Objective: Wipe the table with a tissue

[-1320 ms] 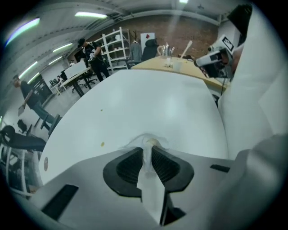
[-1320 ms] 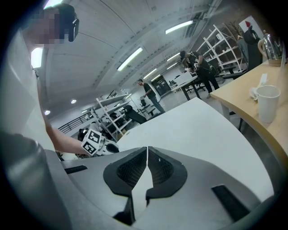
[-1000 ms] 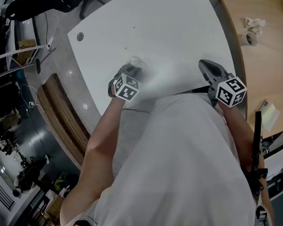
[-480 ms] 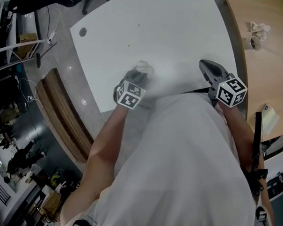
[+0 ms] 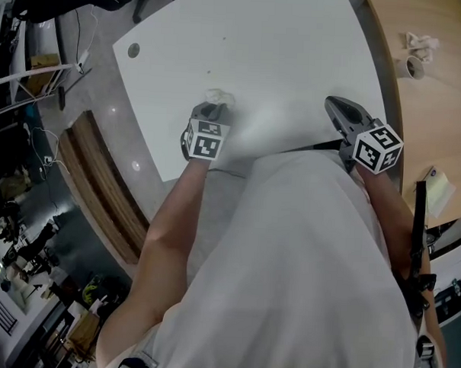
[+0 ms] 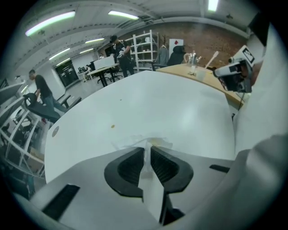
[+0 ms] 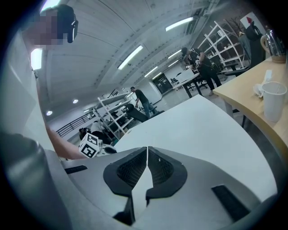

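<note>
A crumpled white tissue [image 5: 217, 96] [image 6: 143, 144] is pressed on the white table [image 5: 259, 43] near its left side. My left gripper [image 5: 212, 111] [image 6: 147, 150] points steeply down, shut on the tissue, whose paper shows between the pads. A small brownish speck [image 6: 113, 126] lies on the tabletop just beyond the tissue. My right gripper [image 5: 337, 108] [image 7: 147, 152] rests at the table's near right edge, shut with nothing in it, pointing across the tabletop.
A wooden table [image 5: 441, 82] stands at the right with a paper cup [image 5: 410, 67] [image 7: 273, 107] and a crumpled tissue [image 5: 420, 41] on it. A round cable hole [image 5: 133, 50] marks the white table's far left corner. Shelving, chairs and people fill the room beyond.
My left gripper swept the tissue to the right and then back left over the table, rolling as it went. The right gripper stayed still.
</note>
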A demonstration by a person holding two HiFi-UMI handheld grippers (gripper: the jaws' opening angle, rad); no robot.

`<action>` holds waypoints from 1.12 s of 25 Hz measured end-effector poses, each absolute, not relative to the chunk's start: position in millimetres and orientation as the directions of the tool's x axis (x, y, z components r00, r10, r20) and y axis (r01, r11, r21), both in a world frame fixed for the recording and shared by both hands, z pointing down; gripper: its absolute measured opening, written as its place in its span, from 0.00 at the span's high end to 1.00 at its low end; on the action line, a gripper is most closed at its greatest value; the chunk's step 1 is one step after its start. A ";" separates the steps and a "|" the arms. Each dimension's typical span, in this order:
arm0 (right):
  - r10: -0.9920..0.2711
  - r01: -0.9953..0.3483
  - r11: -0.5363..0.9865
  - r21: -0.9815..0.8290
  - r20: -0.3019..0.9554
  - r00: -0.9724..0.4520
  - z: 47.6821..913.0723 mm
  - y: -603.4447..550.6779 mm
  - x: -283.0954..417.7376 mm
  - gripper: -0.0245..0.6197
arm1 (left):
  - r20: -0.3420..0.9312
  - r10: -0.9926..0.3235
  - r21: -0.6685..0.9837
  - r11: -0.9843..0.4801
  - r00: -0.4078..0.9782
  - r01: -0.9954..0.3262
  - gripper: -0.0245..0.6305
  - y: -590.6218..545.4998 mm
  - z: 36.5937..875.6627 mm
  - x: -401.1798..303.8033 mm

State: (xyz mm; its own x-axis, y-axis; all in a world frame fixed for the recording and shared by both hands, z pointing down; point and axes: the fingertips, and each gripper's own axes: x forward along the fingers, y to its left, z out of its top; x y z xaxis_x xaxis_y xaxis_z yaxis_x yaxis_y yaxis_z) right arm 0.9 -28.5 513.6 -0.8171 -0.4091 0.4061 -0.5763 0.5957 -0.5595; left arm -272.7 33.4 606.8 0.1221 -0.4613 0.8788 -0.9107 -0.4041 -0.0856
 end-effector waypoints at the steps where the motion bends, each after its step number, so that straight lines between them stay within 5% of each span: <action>1: -0.407 -0.574 0.597 -0.560 0.404 -0.819 513.9 -28.2 -0.1 0.93 | 0.878 -0.457 -0.077 -0.433 0.145 -0.898 0.88 36.8 606.8 -259.9; 9: -0.397 -0.558 0.617 -0.555 0.393 -0.830 510.5 -28.9 -14.1 0.93 | 0.853 -0.371 0.094 -0.583 0.368 -0.807 0.88 63.2 601.5 -190.5; 17: -0.404 -0.566 0.621 -0.542 0.399 -0.824 505.0 -27.6 -16.5 0.93 | 0.826 -0.535 0.006 -0.304 0.176 -0.953 0.88 -3.1 586.2 -314.6; 28: -0.434 -0.599 0.590 -0.542 0.412 -0.801 508.6 -26.2 -0.1 0.93 | 0.860 -0.511 -0.071 -0.112 -0.005 -0.991 0.88 -41.4 612.5 -383.1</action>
